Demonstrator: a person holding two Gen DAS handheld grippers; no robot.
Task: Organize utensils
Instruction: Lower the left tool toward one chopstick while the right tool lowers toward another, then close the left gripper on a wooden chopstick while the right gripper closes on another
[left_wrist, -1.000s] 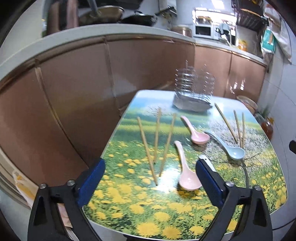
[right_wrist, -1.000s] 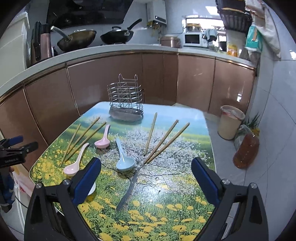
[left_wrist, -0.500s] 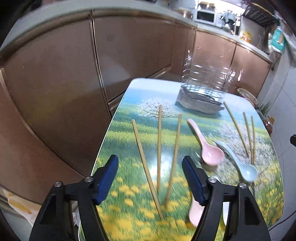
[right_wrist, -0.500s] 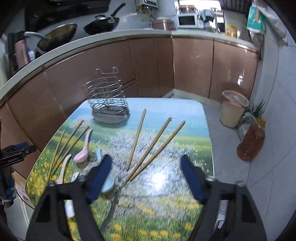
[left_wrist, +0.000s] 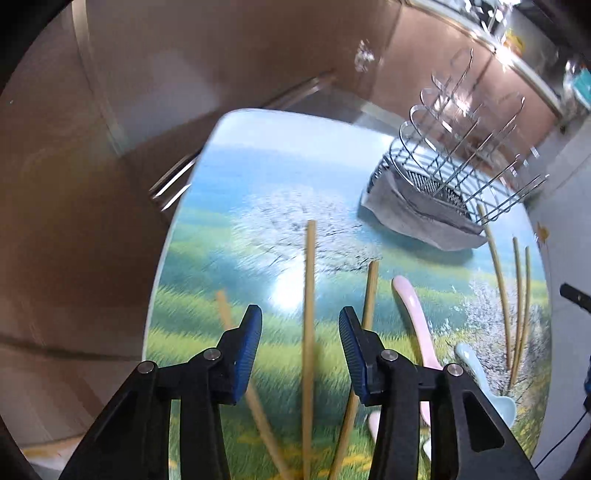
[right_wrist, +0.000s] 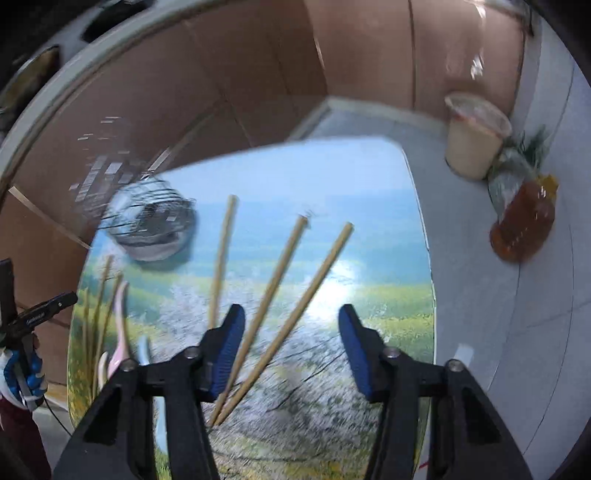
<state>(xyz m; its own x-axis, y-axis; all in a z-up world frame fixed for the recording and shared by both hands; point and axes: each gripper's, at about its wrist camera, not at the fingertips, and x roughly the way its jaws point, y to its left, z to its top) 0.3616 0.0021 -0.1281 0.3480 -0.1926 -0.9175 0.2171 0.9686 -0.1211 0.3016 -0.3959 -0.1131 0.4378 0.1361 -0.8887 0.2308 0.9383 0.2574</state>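
Down at the near end of both views, the black arms cut off a lot: the lower ends of the left-side chopsticks (left_wrist: 308, 295) vanish behind the left hand-held gripper (left_wrist: 300, 332), and the pink spoon (left_wrist: 415, 325) and blue spoon (left_wrist: 480, 373) are half hidden. Everything's motion-blurred too, so the wire utensil rack (left_wrist: 443, 184) at the far end of the worktop (left_wrist: 258, 166) is just a smear in the right view.

Both grippers are spread wide, gripping nothing. The left one straddles the middle chopstick without touching it. The right hand-held gripper (right_wrist: 291, 332) hangs over the right-side chopsticks (right_wrist: 314, 288), with bare worktop between those and the right edge.

All chopsticks lie flat, long axes running roughly near-to-far; the right group fans out toward the far right. Spoon handles point toward the rack.
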